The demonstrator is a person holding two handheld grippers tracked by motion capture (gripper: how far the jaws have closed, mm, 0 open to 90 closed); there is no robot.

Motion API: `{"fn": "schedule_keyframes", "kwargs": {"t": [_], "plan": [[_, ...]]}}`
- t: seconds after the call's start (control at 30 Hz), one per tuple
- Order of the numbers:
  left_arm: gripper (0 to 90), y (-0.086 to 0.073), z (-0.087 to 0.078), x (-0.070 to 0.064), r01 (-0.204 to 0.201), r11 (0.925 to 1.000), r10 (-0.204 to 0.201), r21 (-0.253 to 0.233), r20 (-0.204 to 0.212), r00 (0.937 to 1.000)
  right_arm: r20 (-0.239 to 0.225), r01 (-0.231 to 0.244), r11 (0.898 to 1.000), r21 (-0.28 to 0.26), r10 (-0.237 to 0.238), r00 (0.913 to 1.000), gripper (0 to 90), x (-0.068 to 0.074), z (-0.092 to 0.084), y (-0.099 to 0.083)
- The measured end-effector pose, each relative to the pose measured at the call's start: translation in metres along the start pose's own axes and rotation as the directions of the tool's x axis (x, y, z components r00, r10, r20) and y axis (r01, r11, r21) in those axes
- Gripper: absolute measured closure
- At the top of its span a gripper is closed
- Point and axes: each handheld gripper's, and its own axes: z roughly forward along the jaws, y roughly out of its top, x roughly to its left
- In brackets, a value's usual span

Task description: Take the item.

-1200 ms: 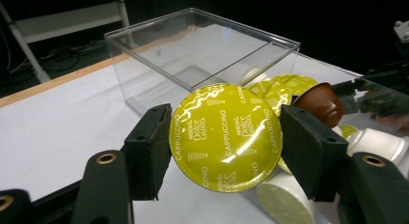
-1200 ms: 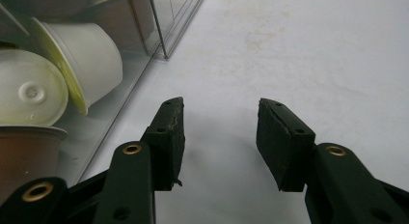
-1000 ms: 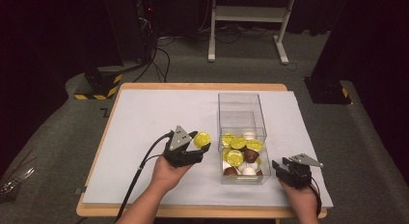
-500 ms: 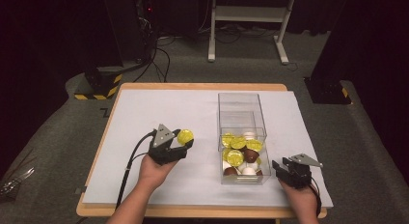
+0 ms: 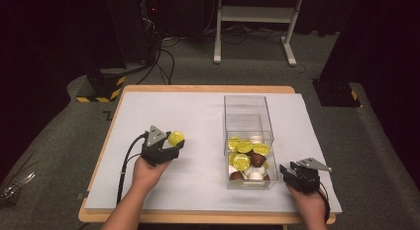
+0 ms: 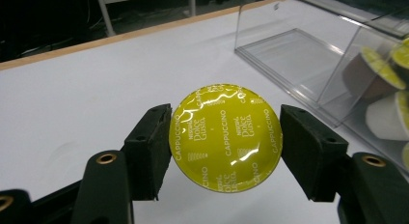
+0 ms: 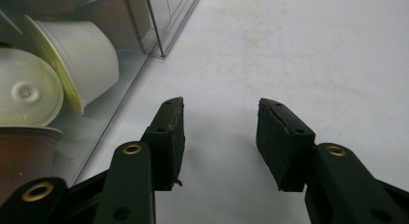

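We found the left gripper (image 5: 169,148) clenched on a yellow capsule (image 6: 225,137), its two pads pressed against opposite sides of the rim, so that the printed foil lid faced the gripper's own camera and the cup body pointed away. In the high view that capsule (image 5: 176,138) hung over the bare white tabletop (image 5: 198,116), well apart from the clear box (image 5: 246,111), which lay off to the person's right. We judged that the coming move turned on this: the capsule's flat face stood upright, not level, so setting it down would need either a tilt or a drop onto its edge. The right gripper (image 7: 219,137) rested beside the box's near corner, jaws apart with nothing between them. The capsule's underside was hidden from us, and how close it hung to the tabletop we could not tell.
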Motion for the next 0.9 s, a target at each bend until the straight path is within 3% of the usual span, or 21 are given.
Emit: {"fn": "schedule_keyframes", "kwargs": {"t": [0.5, 0.57, 0.6, 0.63, 0.9], "plan": [[38.0, -0.003, 0.012, 0.036, 0.018, 0.9991, -0.014, 0.039, -0.094, 0.9955, 0.000, -0.005, 1.000, 0.000, 0.005, 1.0000, 53.1, 0.000, 0.000, 0.000], [38.0, -0.005, 0.015, 0.039, 0.025, 0.9990, -0.021, 0.038, -0.110, 0.9938, 0.000, -0.003, 1.000, -0.002, 0.003, 1.0000, 53.1, 0.000, 0.000, 0.000], [38.0, -0.008, 0.016, 0.043, 0.011, 0.9983, -0.004, 0.058, -0.121, 0.9926, 0.000, -0.003, 1.000, -0.002, 0.003, 1.0000, 53.1, 0.000, 0.000, 0.000], [38.0, -0.009, 0.018, 0.044, 0.028, 0.9987, -0.022, 0.044, -0.128, 0.9915, 0.000, -0.004, 1.000, -0.001, 0.004, 1.0000, 53.0, 0.000, 0.000, 0.000], [38.0, -0.023, 0.022, 0.059, 0.037, 0.9948, -0.021, 0.095, -0.165, 0.9860, -0.002, -0.005, 1.000, -0.002, 0.005, 1.0000, 53.0, 0.000, 0.000, 0.000]]}}
